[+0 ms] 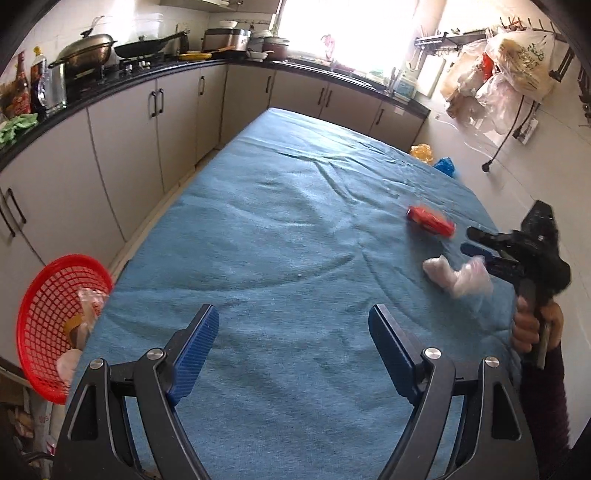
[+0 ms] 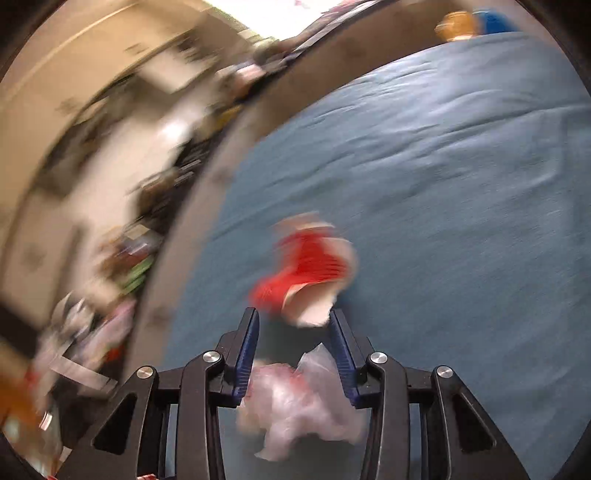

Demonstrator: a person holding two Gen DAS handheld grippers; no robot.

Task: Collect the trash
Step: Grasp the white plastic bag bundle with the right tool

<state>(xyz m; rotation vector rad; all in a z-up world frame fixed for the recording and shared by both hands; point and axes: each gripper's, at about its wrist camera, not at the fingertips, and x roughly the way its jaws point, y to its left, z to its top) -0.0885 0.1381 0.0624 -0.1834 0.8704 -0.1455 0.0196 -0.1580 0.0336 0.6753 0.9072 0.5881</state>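
Surface: a long table under a wrinkled blue cloth (image 1: 280, 236), running from 6 o'clock toward 12.
Cabinets: grey-beige doors with dark handles (image 1: 122, 133), lining the room from 9 o'clock round to 1.
Counter: black top (image 1: 147, 74) above the cabinets, crowded with a lidded wok (image 1: 86, 50), a frying pan (image 1: 147, 46) and pots.
Window: at 12 o'clock (image 1: 347, 26), blown out with daylight.
Wall: pale, at 3 o'clock (image 1: 524, 177), with plastic bags (image 1: 509, 70) hanging from a rack.
Right wrist view: heavily motion-blurred.

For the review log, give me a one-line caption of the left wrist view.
Open left gripper over blue cloth; right gripper at crumpled plastic bag, red basket at left.
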